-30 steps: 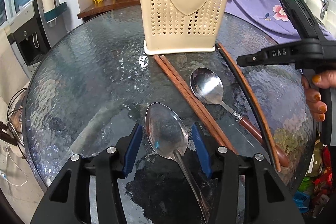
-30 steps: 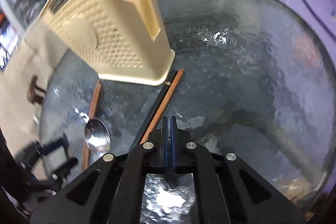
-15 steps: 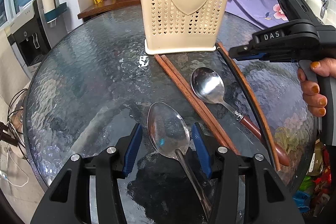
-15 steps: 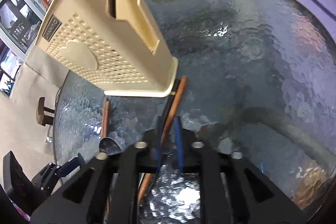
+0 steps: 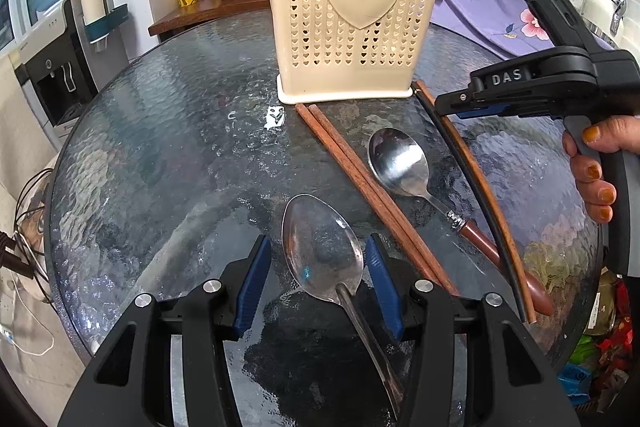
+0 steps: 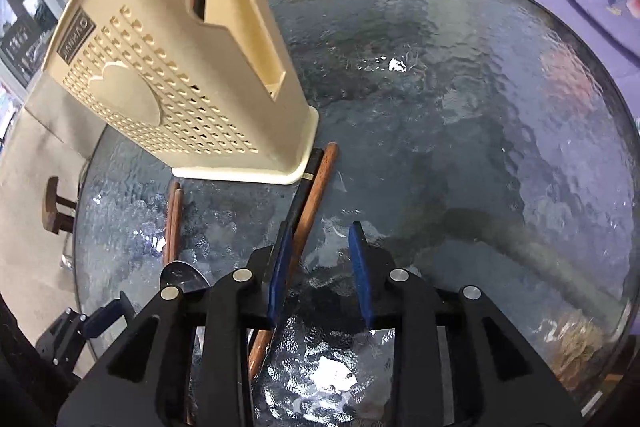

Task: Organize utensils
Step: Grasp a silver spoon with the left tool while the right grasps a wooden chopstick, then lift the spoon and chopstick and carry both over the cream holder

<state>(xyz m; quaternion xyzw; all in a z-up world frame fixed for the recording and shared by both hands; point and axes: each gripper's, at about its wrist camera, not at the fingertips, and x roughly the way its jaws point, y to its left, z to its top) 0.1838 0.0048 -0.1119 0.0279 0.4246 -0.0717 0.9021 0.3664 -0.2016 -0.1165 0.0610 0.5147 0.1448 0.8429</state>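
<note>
Beside the holder [image 6: 168, 75] on the bench [image 6: 460, 107], the right gripper [image 6: 320, 259], clamped a second ago, now gapes over the chopsticks [image 6: 316, 183], perhaps not yet touching; left gripper [image 5: 316, 259] stays open around a spoon [image 5: 320, 247].

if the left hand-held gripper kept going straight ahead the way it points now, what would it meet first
Probably the large steel spoon: its bowl already lies between the open left hand-held gripper fingers. Beyond it is bare glass table, then the cream utensil holder; depth is uncertain.
</note>
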